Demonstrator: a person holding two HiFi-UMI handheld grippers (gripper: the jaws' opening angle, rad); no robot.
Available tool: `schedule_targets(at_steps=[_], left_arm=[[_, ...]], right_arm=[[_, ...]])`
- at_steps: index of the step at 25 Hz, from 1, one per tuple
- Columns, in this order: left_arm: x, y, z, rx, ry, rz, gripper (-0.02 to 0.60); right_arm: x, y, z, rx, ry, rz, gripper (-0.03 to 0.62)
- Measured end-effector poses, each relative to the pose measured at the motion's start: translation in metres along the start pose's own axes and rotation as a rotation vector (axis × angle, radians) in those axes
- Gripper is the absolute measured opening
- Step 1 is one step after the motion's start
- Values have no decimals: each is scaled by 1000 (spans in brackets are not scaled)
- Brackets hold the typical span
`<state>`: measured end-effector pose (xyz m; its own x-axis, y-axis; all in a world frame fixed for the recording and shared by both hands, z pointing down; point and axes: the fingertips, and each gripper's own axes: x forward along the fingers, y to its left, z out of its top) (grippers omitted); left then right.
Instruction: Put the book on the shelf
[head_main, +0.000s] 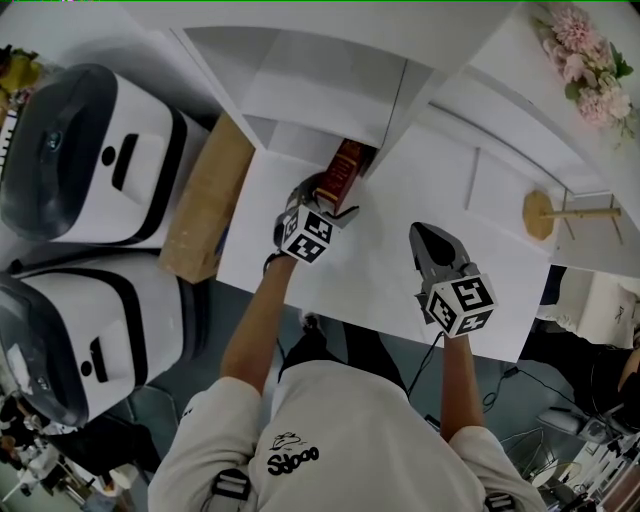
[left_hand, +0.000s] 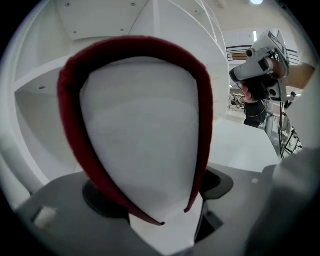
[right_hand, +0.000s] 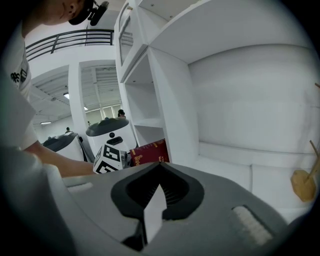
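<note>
The dark red book (head_main: 345, 172) stands upright on its edge at the mouth of the white shelf's lower cubby (head_main: 300, 140), spine up. In the left gripper view its white page block (left_hand: 145, 125) and red cover fill the frame. My left gripper (head_main: 322, 195) is around the book's near end; its jaws stand open on either side of the covers, with a thin gap on the right side. My right gripper (head_main: 425, 232) hovers over the white tabletop (head_main: 390, 270) to the book's right, shut and empty. From the right gripper view (right_hand: 160, 164) the book (right_hand: 149, 151) shows beside the shelf's upright.
Two white robots with dark domes (head_main: 90, 150) (head_main: 70, 340) stand at the left, with a brown cardboard box (head_main: 205, 200) between them and the table. A wooden stand (head_main: 545, 213) sits at the right; pink flowers (head_main: 590, 60) are at the top right.
</note>
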<state>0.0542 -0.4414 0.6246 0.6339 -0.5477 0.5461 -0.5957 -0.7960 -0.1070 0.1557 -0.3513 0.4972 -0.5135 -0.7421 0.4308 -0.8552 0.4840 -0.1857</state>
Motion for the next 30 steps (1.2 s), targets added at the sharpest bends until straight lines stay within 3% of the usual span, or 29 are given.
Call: schedule_targets(at_steps=[5, 12, 19, 30], left_arm=[[22, -17, 1, 33, 24, -76, 451], [46, -5, 14, 28, 13, -101, 468], [72, 14, 31, 42, 16, -109, 479], [90, 33, 41, -2, 41, -83, 477]], right_arm=[[-5, -5, -6, 8, 12, -21, 3], [-13, -20, -13, 31, 19, -57, 2], [-20, -28, -23, 49, 42, -76, 3], [-32, -34, -25, 48, 42, -99, 3]])
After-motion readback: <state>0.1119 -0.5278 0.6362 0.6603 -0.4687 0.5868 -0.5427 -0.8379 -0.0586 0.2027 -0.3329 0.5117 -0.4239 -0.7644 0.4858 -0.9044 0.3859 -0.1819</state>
